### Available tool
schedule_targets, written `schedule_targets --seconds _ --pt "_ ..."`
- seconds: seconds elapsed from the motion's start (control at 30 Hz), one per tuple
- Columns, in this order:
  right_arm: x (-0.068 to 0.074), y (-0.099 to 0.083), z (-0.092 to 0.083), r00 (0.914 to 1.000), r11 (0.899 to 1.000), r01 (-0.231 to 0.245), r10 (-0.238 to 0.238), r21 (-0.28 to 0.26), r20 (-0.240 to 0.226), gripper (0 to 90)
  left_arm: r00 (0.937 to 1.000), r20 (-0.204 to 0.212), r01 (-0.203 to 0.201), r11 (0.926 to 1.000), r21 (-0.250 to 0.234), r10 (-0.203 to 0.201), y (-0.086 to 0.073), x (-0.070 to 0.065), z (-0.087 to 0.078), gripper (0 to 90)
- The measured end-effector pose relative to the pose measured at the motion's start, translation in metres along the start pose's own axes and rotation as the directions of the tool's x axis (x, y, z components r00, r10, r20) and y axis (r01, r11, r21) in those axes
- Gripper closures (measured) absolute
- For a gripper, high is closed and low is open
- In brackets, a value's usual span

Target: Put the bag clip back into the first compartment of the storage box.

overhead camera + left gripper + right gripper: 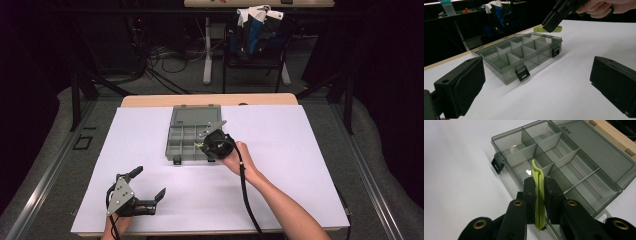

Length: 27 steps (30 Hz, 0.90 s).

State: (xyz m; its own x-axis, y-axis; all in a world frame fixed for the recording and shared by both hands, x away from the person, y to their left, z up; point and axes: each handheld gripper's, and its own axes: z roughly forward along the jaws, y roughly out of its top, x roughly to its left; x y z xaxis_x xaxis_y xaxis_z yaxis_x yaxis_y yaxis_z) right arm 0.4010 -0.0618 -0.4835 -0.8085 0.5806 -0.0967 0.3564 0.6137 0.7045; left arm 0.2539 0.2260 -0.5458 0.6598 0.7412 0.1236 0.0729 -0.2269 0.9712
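I've got the right gripper (539,202) clamped on a thin green strip (538,195) above the box (584,170); looks light, bendy, so I'd grip mid-length. Left gripper (142,187) gapes wide near the box on the bench (300,165).

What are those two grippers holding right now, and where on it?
The right gripper pinches a thin lime-green plastic strip by its flat sides, near one end, above the open grey compartment box. The left gripper is open and holds nothing.

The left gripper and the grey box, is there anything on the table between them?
No. The high view shows just bare white table between the left gripper and the grey box. The left gripper view shows the same.
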Motion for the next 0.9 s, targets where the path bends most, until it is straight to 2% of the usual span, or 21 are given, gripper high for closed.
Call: schedule_targets --seconds 0.43,0.9 --pt "-0.005 0.014 0.015 1.0000 1.000 -0.008 0.008 0.012 -0.006 80.5 1.0000 0.001 0.005 1.0000 -0.001 -0.005 0.000 0.000 0.000 0.0" --pt "-0.011 0.020 0.027 0.9997 0.999 -0.025 0.025 0.027 -0.004 80.5 1.0000 -0.002 0.006 1.0000 -0.003 -0.006 0.000 0.000 0.000 0.0"
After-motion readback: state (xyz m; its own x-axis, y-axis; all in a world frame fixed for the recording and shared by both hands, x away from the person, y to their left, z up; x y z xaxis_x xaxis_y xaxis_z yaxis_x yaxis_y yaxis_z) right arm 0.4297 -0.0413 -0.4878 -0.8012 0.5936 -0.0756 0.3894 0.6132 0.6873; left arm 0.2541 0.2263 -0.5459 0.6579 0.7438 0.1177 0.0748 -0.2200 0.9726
